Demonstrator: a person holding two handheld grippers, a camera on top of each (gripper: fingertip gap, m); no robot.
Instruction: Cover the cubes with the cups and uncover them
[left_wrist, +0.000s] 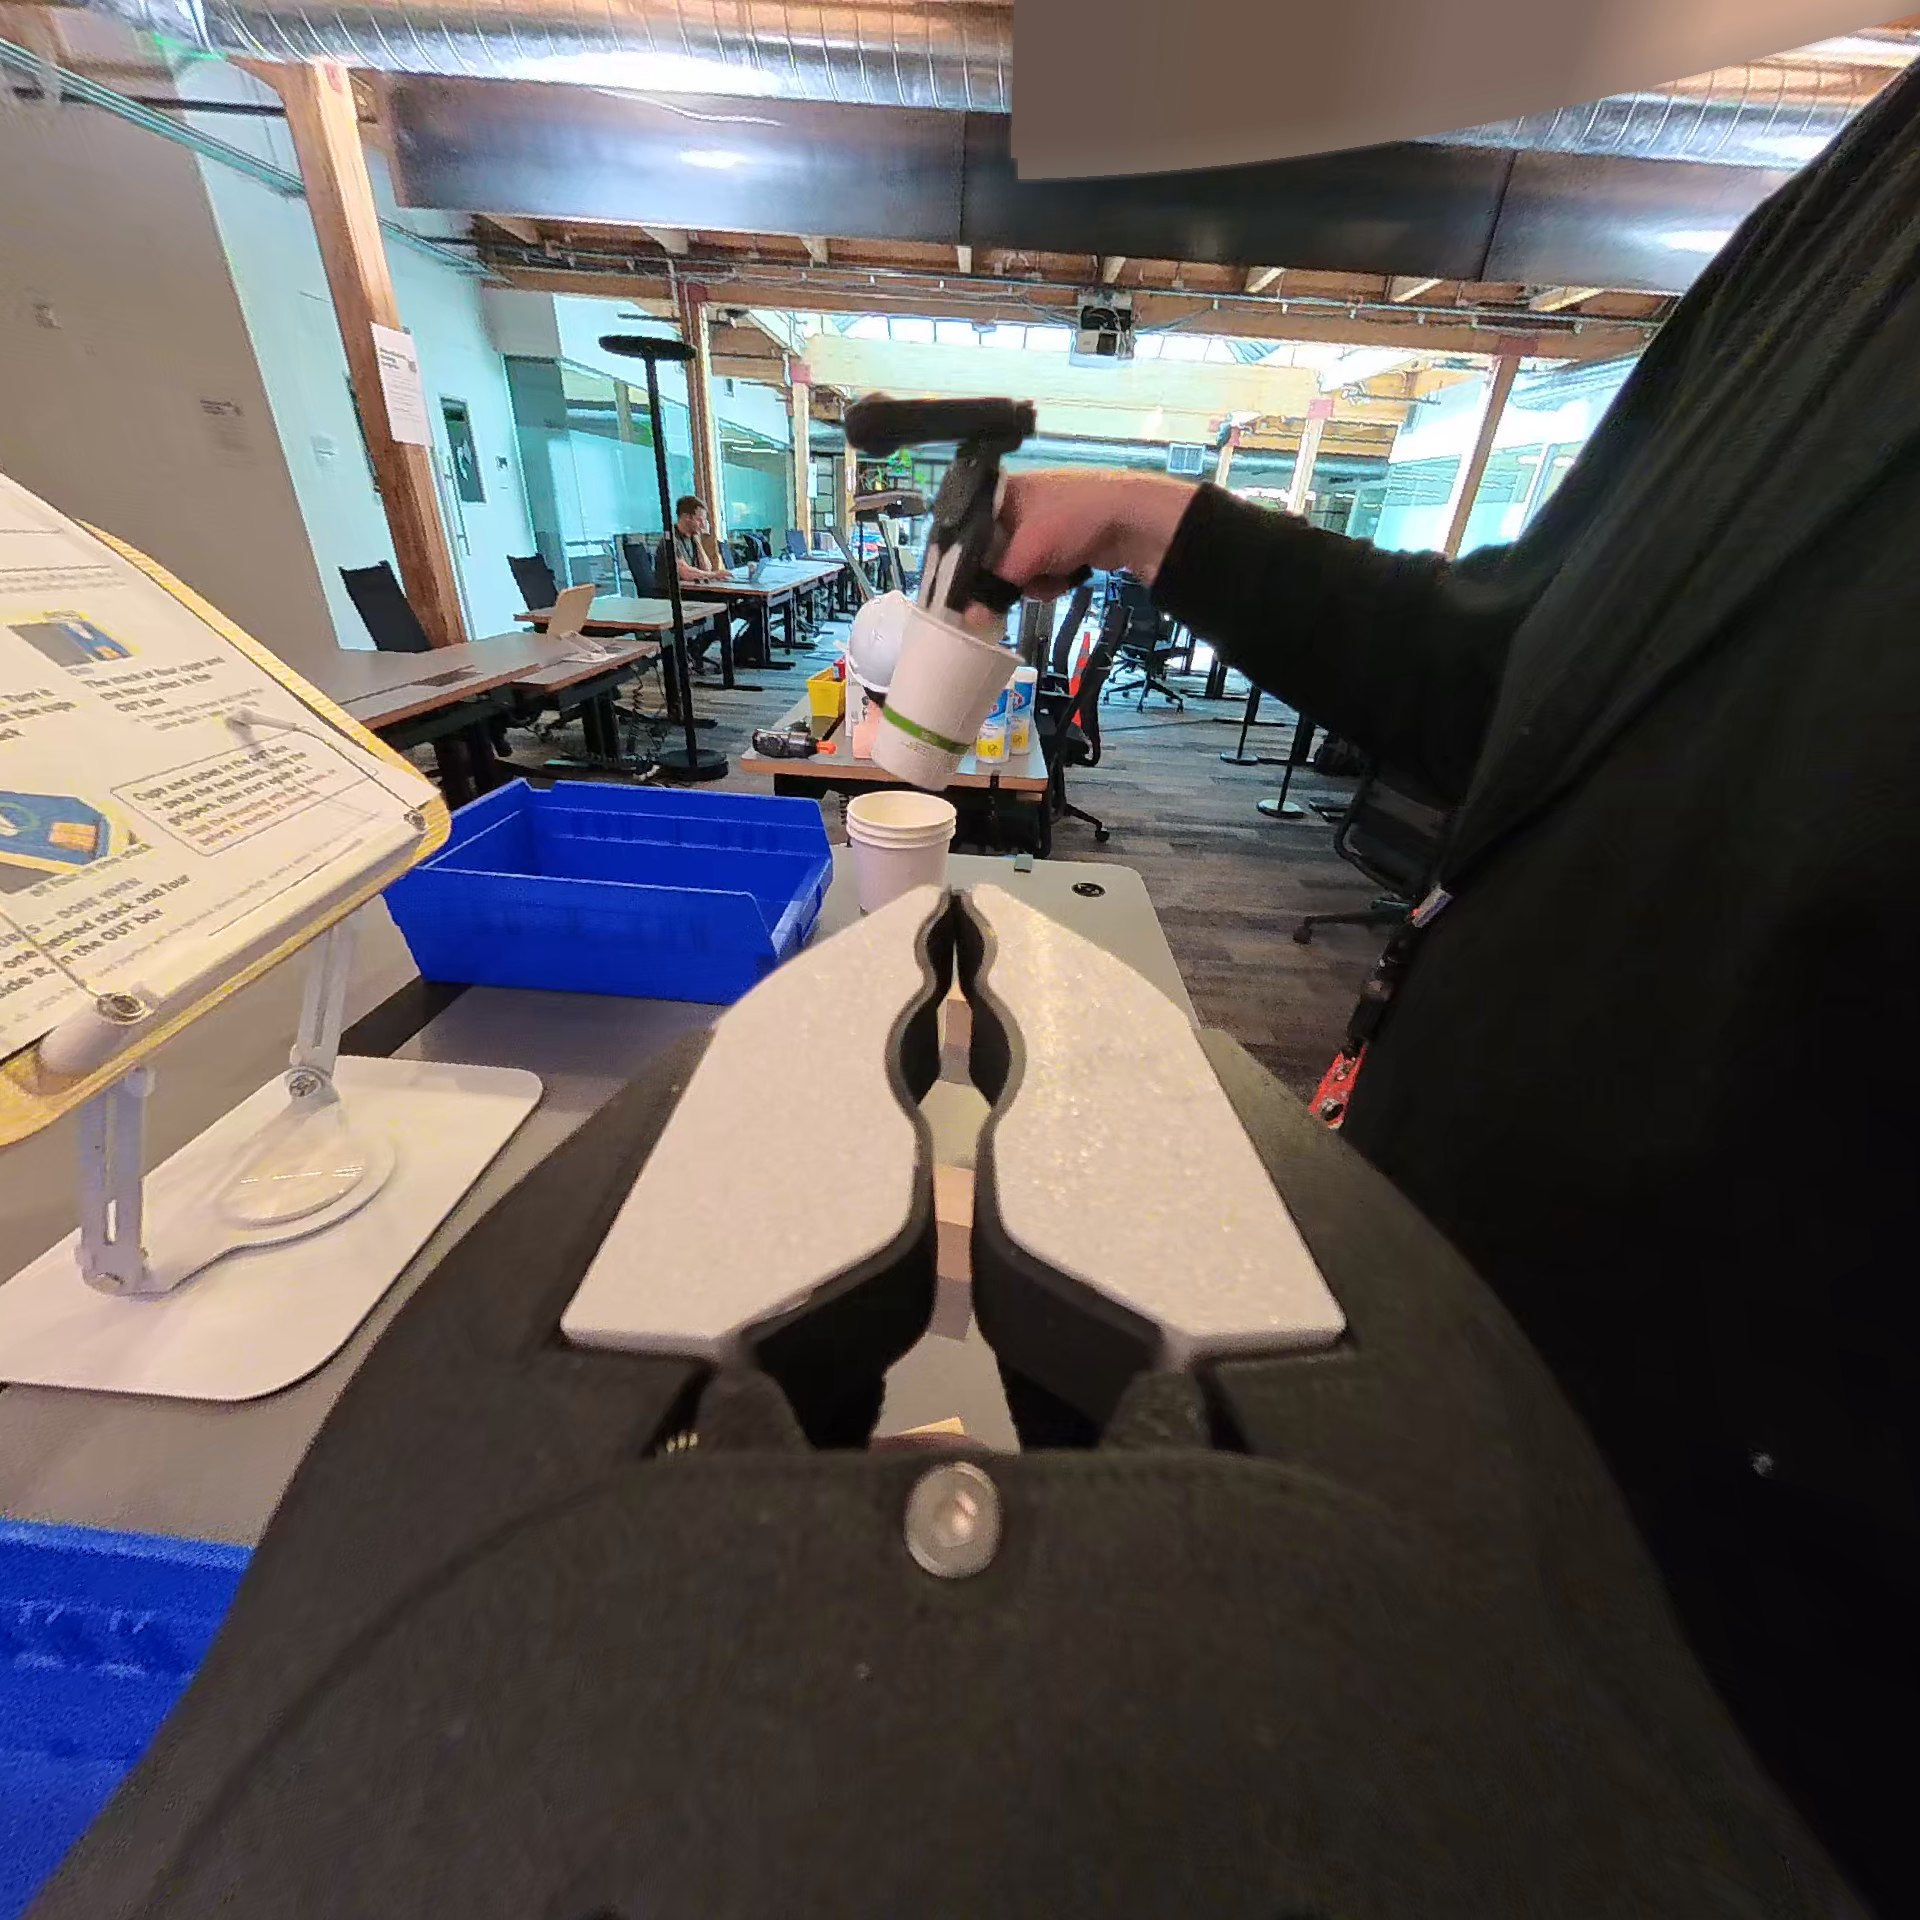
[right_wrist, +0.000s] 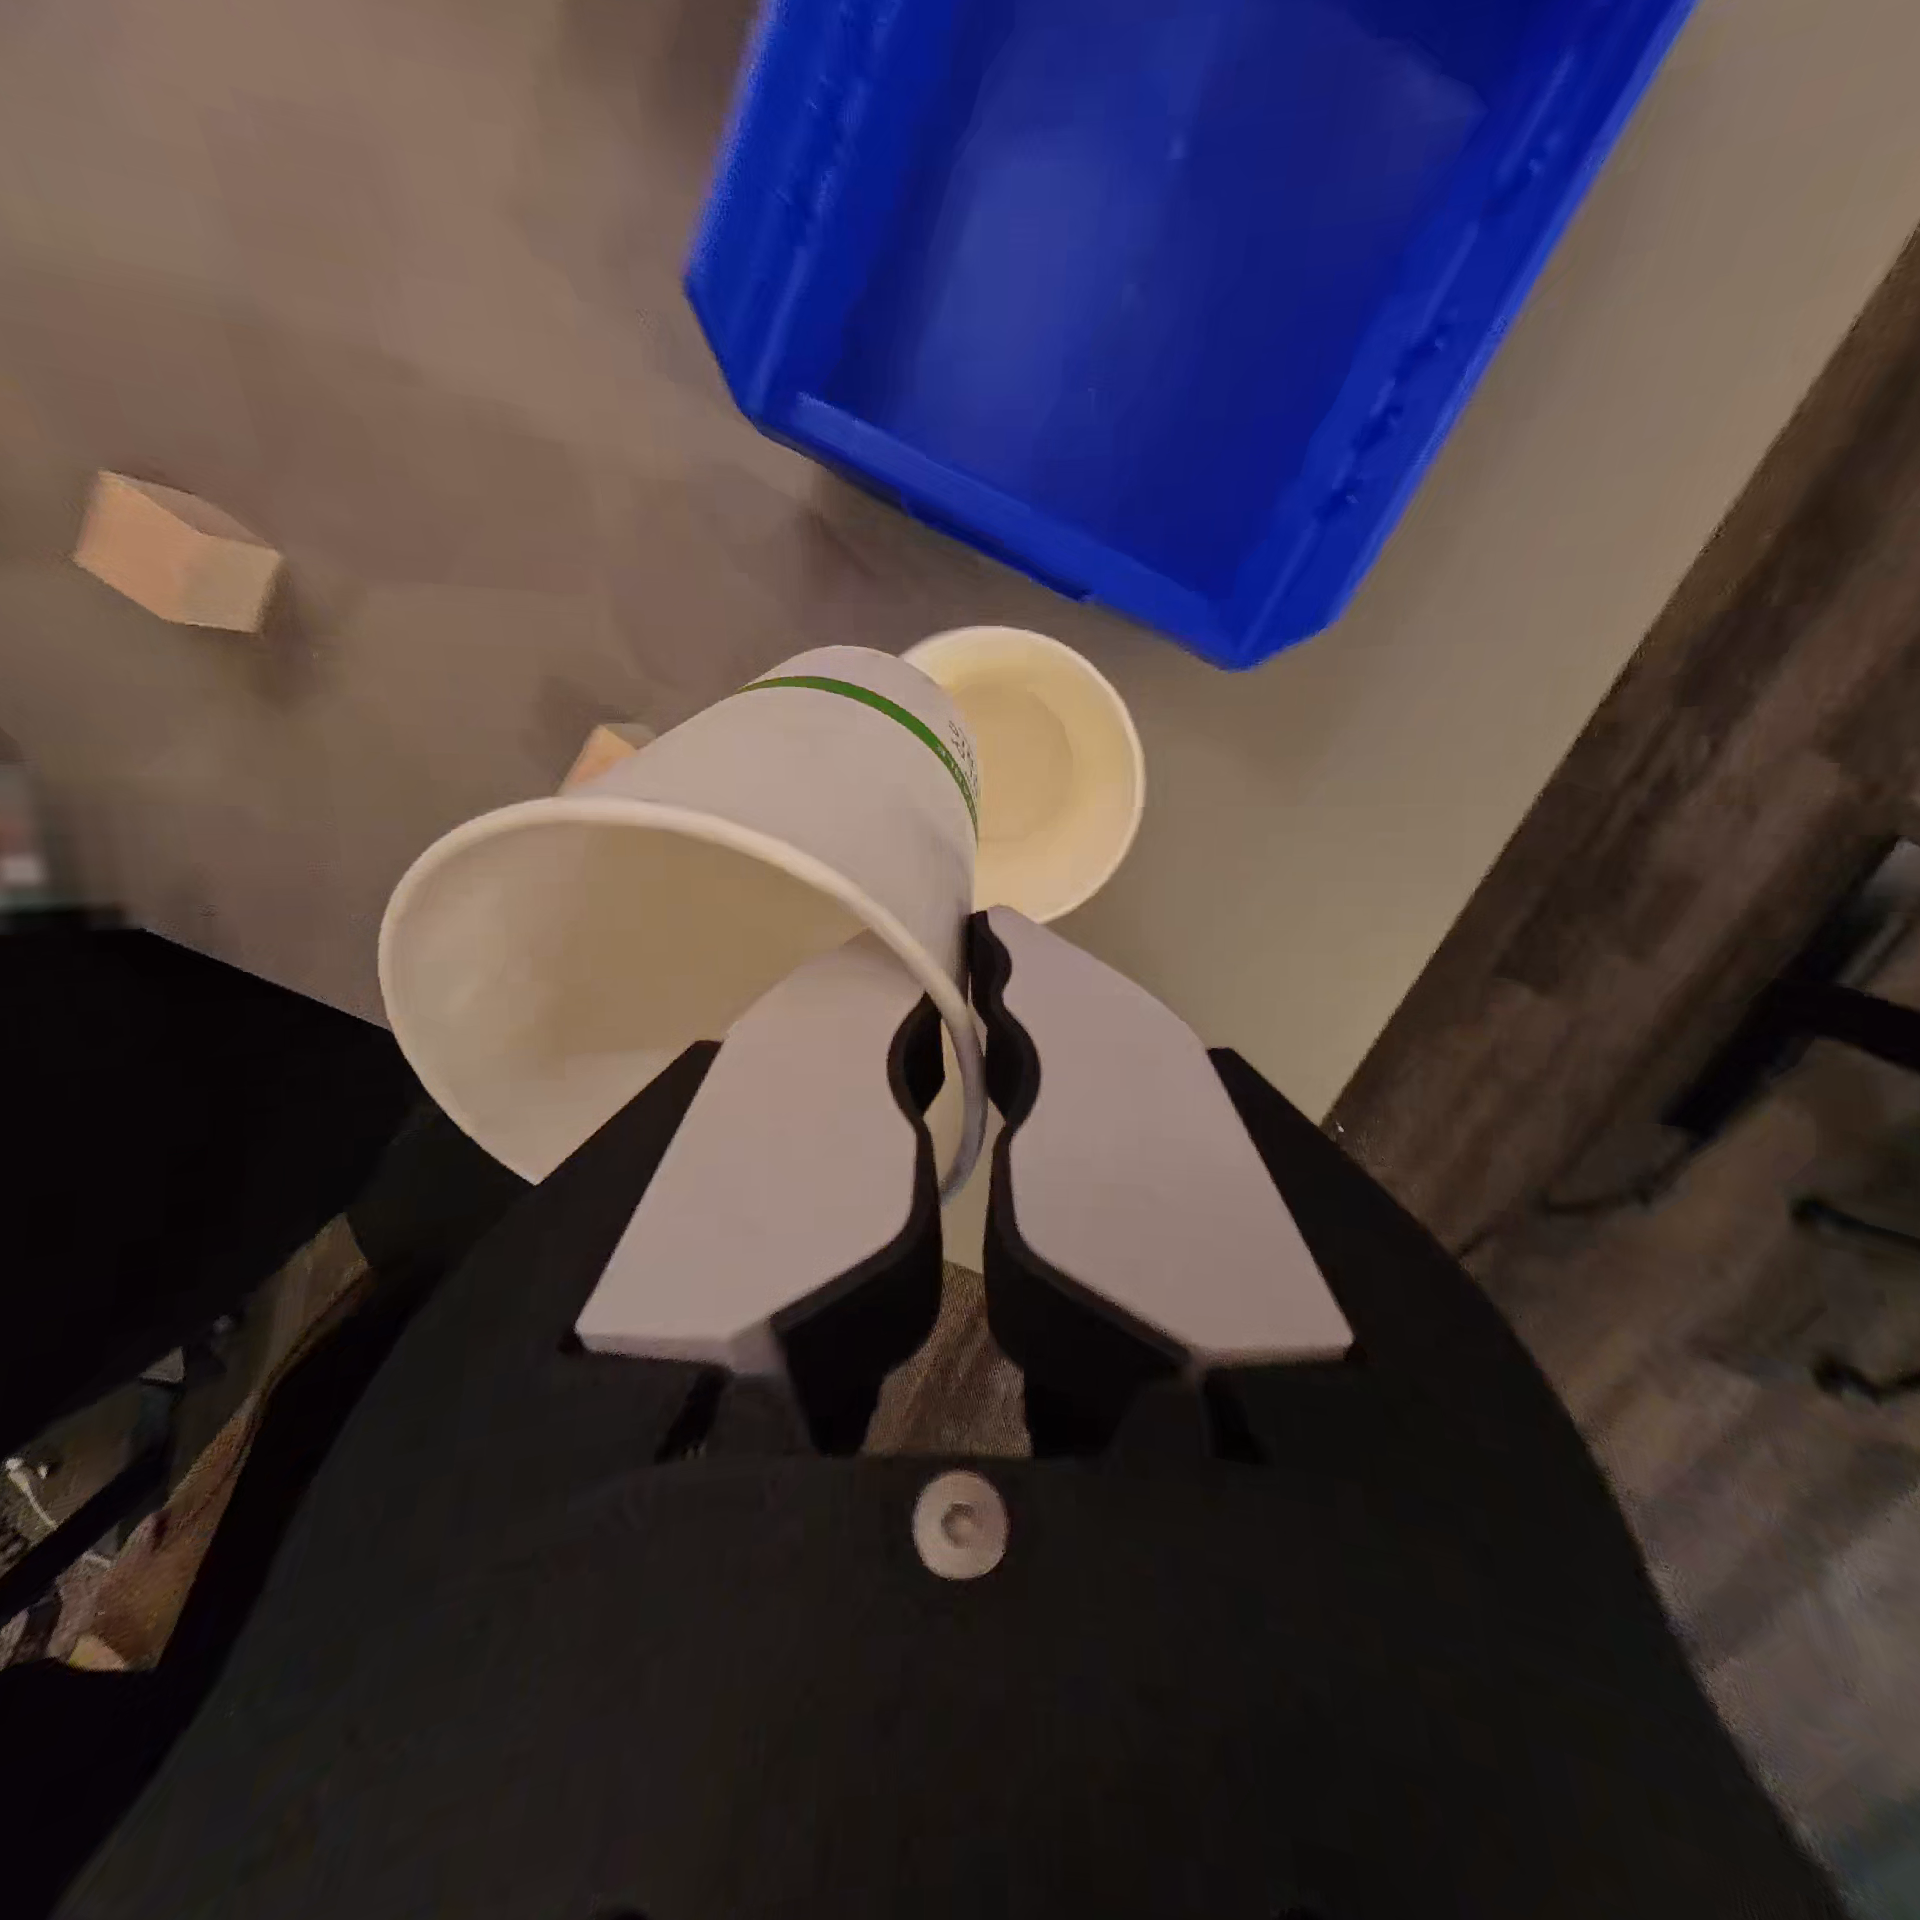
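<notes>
Right claw (right_wrist: 961, 997) pinches paper cup (right_wrist: 727, 831) rim, above cup stack (right_wrist: 1039, 790); left claw (left_wrist: 954, 914) closed, empty.

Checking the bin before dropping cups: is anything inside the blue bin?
No, the blue bin shows only its bare blue floor in the right wrist view.

The left wrist view sits low over the grey desk (left_wrist: 540, 1049), looking level along its own closed tool (left_wrist: 954, 914) toward the open office, with the other tool (left_wrist: 961, 582) held higher ahead. The right wrist view looks steeply down from above the desk (right_wrist: 364, 312), close to the white paper cup with a green band (right_wrist: 727, 852) pinched at its rim. Both views share the blue plastic bin (left_wrist: 613, 894) (right_wrist: 1195, 312) and the stack of white paper cups (left_wrist: 900, 847) (right_wrist: 1039, 779).
</notes>
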